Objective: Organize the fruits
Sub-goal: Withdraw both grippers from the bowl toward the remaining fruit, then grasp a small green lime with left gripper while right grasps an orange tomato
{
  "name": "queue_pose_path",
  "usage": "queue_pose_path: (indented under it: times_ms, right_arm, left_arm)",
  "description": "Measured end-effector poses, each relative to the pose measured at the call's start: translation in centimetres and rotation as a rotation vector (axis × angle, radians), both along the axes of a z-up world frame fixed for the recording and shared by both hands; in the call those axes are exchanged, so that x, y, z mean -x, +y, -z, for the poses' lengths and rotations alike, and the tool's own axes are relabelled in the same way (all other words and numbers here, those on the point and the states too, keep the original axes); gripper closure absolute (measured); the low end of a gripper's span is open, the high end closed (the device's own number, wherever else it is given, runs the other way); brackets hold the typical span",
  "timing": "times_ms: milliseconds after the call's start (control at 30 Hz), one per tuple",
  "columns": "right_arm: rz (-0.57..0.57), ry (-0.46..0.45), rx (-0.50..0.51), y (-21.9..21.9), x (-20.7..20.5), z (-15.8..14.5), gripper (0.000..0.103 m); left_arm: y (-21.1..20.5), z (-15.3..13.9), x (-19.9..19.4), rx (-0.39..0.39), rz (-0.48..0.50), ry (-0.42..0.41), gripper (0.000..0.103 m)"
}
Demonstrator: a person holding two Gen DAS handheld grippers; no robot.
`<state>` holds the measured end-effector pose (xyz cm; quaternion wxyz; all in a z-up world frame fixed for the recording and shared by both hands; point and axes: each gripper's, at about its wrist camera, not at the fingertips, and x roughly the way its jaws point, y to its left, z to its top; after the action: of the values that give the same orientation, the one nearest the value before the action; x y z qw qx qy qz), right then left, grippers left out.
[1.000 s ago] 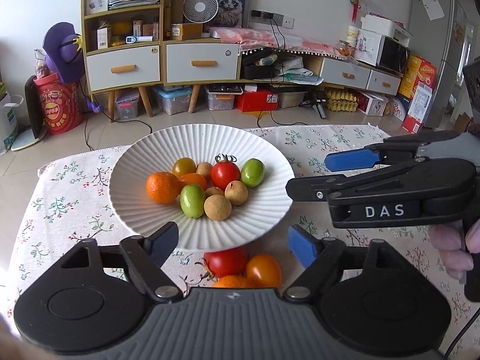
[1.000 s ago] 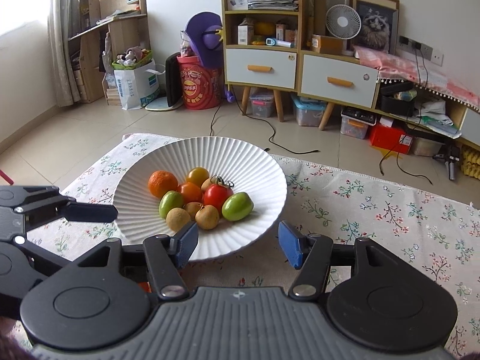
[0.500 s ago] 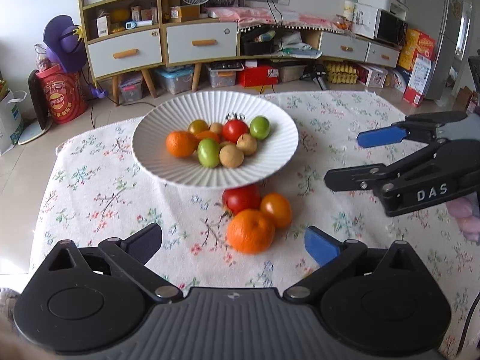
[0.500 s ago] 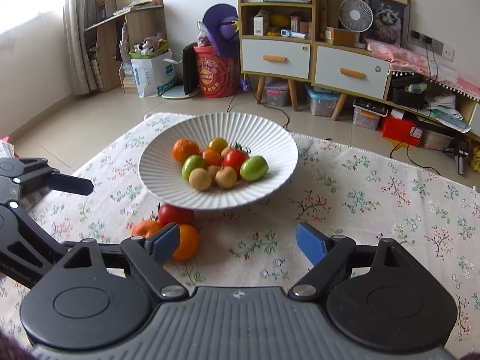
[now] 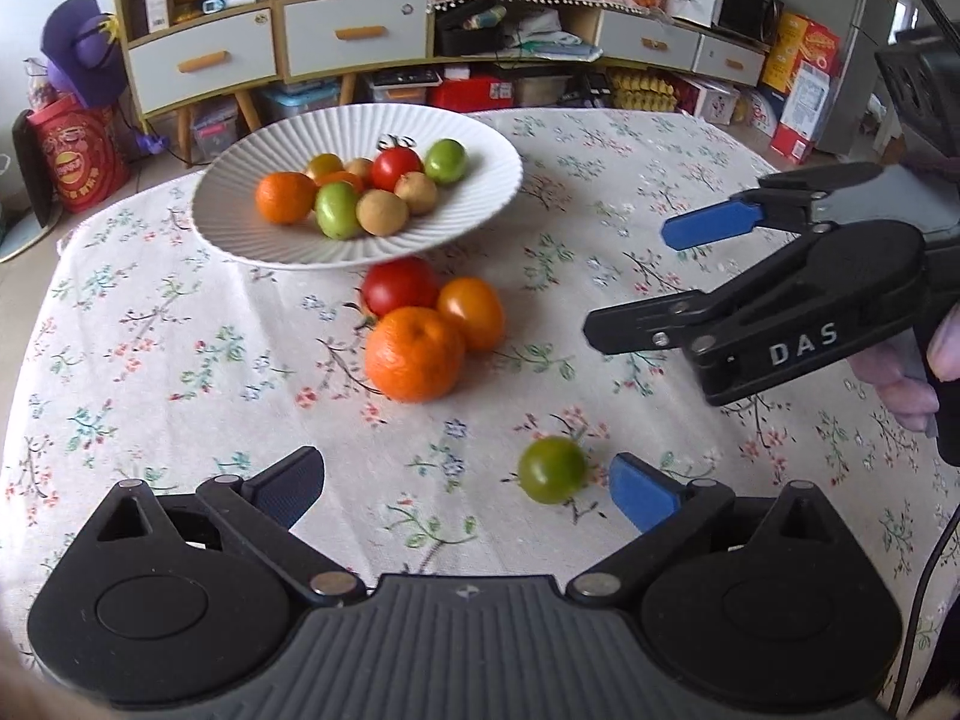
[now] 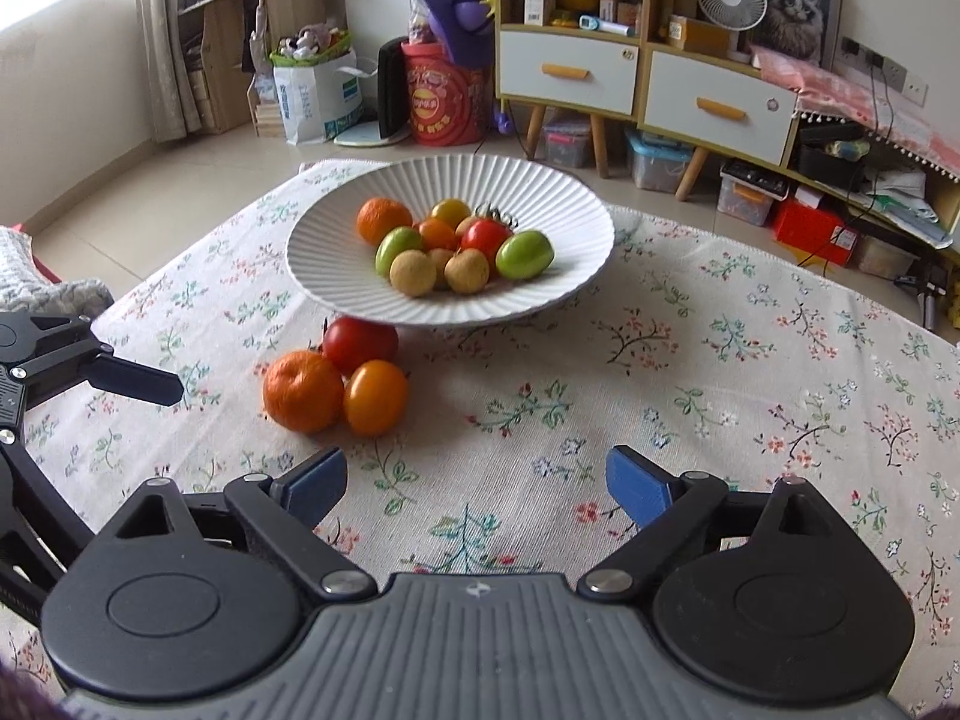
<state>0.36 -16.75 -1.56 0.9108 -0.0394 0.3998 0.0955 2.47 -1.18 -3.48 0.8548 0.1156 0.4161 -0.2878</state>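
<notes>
A plate (image 5: 498,204) holding fruit is set on the bench (image 5: 180,360) at upper centre of the left wrist frame. Three fruits (image 5: 420,324) are clustered touching, just below its rim. A lone fruit (image 5: 551,470) lies lower right, apart.

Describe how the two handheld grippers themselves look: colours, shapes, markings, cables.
Both are matte black plastic. The left gripper has a ribbed grey-black base, two round discs, silver pivot bolts and linkage arms ending in blue pads. The right gripper matches it; seen from the left wrist camera its side carries white letters DAS, and a black cable runs nearby. The holding hand looks bare.
</notes>
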Motion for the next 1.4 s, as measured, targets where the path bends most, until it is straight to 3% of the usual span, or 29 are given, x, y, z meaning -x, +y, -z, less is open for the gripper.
queue_pose_path:
  times_ms: [233, 433, 700, 933, 1300, 1400]
  right_arm:
    - [-0.006, 0.07, 0.035, 0.7, -0.1, 1.0, 0.011]
    - [0.0, 0.1, 0.05, 1.0, -0.3, 1.3, 0.011]
    - [0.011, 0.113, 0.045, 1.4, -0.8, 1.5, 0.011]
    - [0.015, 0.106, 0.048, 1.8, -1.3, 1.6, 0.016]
    - [0.053, 0.092, 0.024, 2.3, -2.9, 1.5, 0.046]
    - [0.044, 0.102, -0.012, 2.5, -3.3, 1.5, 0.048]
  left_arm:
    - [-0.9, 0.8, 0.1, 0.007, 0.01, 0.066, 0.01]
    - [-1.1, 1.0, 0.1, 0.036, 0.006, 0.106, 0.033]
    - [-1.5, 0.7, 0.0, 0.056, 0.028, 0.108, 0.081]
    - [-0.8, 0.5, -0.6, 0.039, -0.014, 0.086, 0.081]
    - [1.0, 0.3, -1.8, -0.007, -0.101, 0.041, 0.081]
    - [1.8, 0.4, -2.1, -0.002, -0.112, 0.045, 0.081]
